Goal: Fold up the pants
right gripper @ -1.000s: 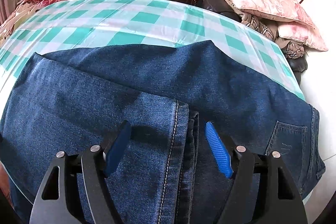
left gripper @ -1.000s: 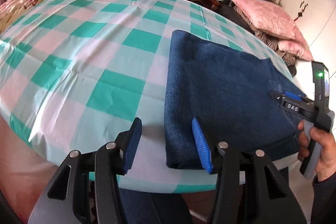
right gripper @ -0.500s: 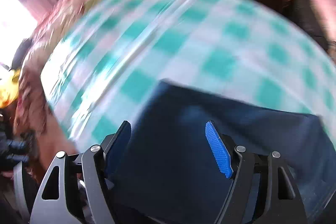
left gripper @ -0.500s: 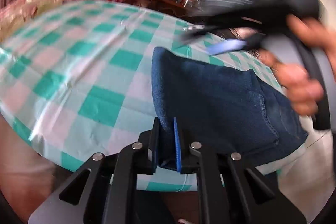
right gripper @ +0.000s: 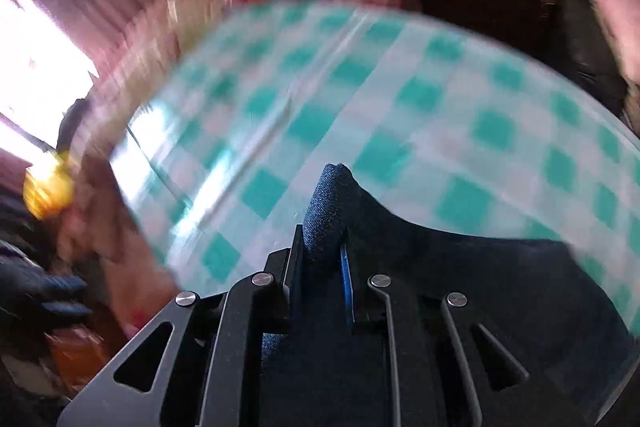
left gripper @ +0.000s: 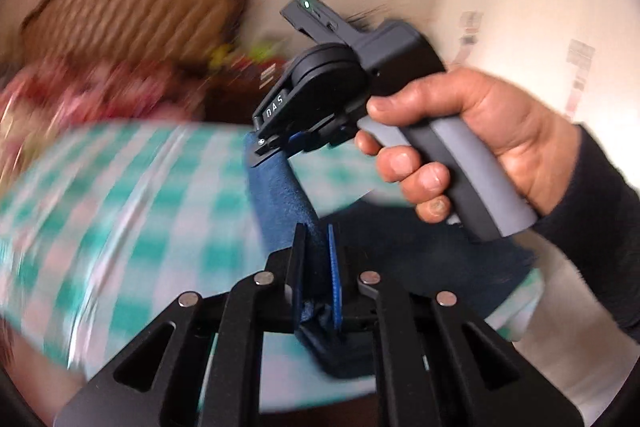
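Left wrist view: both tongs are gripping the jeans point(left gripper: 280, 195).
Left tongs point(left gripper: 318, 267) are pinching denim; right tongs point(right gripper: 324, 251), having just closed, are clamping a fold above the checked table point(right gripper: 440, 115).

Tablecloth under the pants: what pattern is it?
Teal, white and pale pink checks on the tablecloth; clearest in the right wrist view, though blurred.
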A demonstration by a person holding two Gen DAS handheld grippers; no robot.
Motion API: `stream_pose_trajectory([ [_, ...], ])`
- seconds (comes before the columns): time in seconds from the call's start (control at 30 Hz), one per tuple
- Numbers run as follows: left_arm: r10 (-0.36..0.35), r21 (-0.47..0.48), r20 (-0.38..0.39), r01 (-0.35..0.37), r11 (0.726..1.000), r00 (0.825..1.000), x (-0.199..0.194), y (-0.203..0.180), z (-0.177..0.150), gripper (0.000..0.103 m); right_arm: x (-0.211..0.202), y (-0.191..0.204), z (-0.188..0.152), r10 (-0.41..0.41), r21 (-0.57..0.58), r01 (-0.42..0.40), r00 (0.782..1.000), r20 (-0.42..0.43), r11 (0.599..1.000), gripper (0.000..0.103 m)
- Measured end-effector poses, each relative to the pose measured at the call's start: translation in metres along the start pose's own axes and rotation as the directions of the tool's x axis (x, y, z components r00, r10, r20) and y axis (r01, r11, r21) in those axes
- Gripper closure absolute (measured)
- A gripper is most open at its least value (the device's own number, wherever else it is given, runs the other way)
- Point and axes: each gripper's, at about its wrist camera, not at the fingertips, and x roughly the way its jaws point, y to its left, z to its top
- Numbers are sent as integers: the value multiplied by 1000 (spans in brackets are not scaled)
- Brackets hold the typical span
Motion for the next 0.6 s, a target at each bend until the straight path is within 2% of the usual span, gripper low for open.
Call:
stream_pose_trajectory([
  [0.03, -17, 35, 14, 16, 999, 1000, 2, -23, 10, 93, -40, -28, -7, 33, 33, -34, 998, 54, 999, 88],
  [0.07, -42, 95, 30, 39, 995, 999, 7, -62, 22, 93, -73, -54, -16, 46, 57, -51, 994, 96, 997, 88],
  [0.1, -63, 151, 38, 57, 987, 997, 17, -101, 29, 93, -92, -72, -20, 48, 73, -57, 992, 121, 996, 88],
  [0.13, -72, 184, 38, 64, 981, 997, 24, -126, 31, 93, -123, -107, -35, 45, 103, -61, 987, 156, 993, 88],
  [0.17, -85, 244, 39, 73, 967, 996, 38, -167, 32, 93, -138, -127, -45, 40, 121, -61, 984, 172, 991, 88],
  [0.23, -117, 323, 21, 104, 941, 993, 72, -240, 23, 93, -174, -195, -78, 21, 170, -57, 978, 206, 984, 89],
  [0.27, -123, 348, 12, 112, 931, 992, 86, -266, 15, 93, -182, -223, -92, 10, 188, -50, 978, 210, 981, 89],
  [0.33, -116, 413, -4, 108, 904, 993, 121, -320, -7, 93, -191, -277, -120, -15, 220, -32, 978, 209, 975, 89],
  [0.43, -80, 466, -110, 122, 876, 991, 188, -383, -52, 93, -170, -355, -158, -34, 288, -14, 986, 162, 957, 90],
  [0.5, -48, 489, -169, 126, 863, 984, 218, -400, -75, 93, -139, -393, -178, -47, 329, 10, 993, 105, 944, 90],
  [0.53, -33, 508, -173, 118, 853, 984, 225, -406, -84, 93, -127, -404, -185, -60, 332, 28, 994, 88, 943, 90],
  [0.6, -10, 542, -167, 100, 834, 986, 234, -412, -94, 93, -120, -414, -194, -41, 331, 3, 993, 109, 944, 91],
])
